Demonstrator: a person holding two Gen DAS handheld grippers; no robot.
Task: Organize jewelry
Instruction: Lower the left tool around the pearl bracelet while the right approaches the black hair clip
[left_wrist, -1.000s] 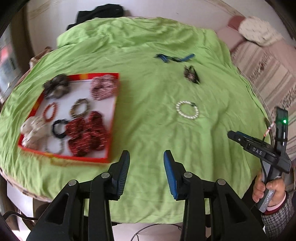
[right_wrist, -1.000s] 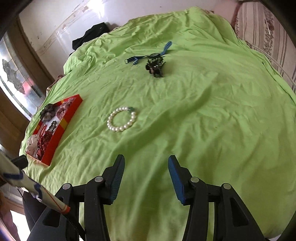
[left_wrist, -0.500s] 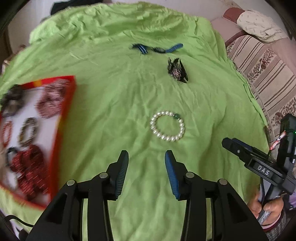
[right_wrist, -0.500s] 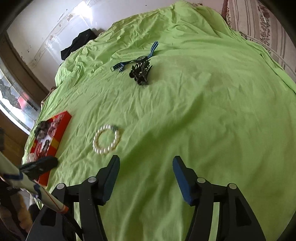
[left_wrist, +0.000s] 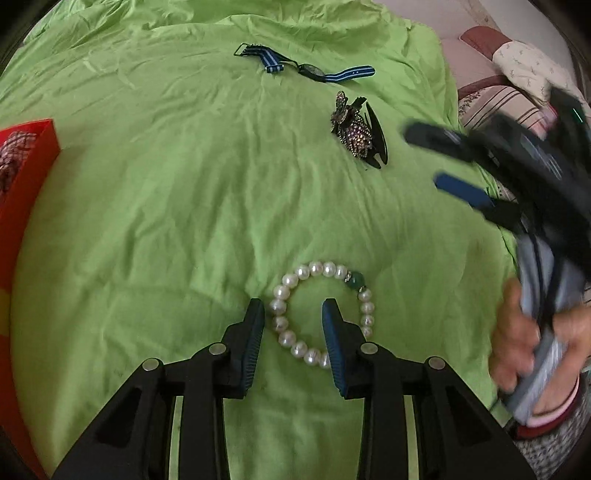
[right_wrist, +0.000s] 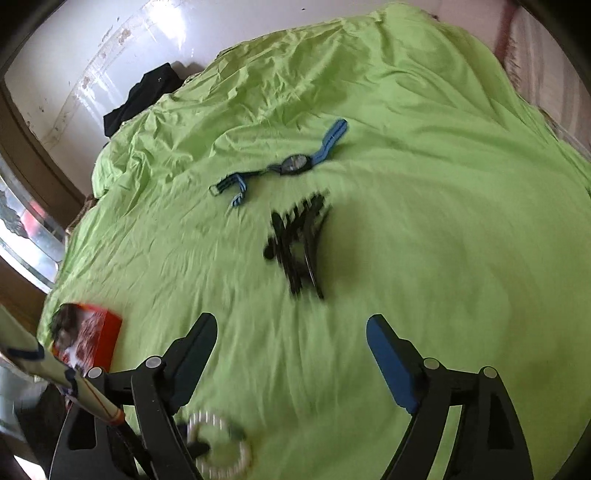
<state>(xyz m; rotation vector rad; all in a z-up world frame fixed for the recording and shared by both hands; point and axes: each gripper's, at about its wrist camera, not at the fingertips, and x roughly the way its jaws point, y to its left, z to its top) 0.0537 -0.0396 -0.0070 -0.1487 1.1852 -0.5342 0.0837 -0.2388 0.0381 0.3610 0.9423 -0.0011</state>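
Green sheet (left_wrist: 177, 206), bracelet (left_wrist: 321, 314) lying on it — left claw (left_wrist: 293, 314) open, now down astride its near-left beads; right claw (right_wrist: 291, 328) open wider, nearer the hair clip (right_wrist: 299, 243).

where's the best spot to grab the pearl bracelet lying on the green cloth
Likely the near-left arc of the pearl bracelet, from above. It lies flat as an open ring, and the open left gripper already straddles that strand, one finger inside the loop, one outside.

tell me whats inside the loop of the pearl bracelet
Inside the pearl bracelet shows bare green cloth and the left gripper's blue right fingertip. That finger hides some beads at the near side.
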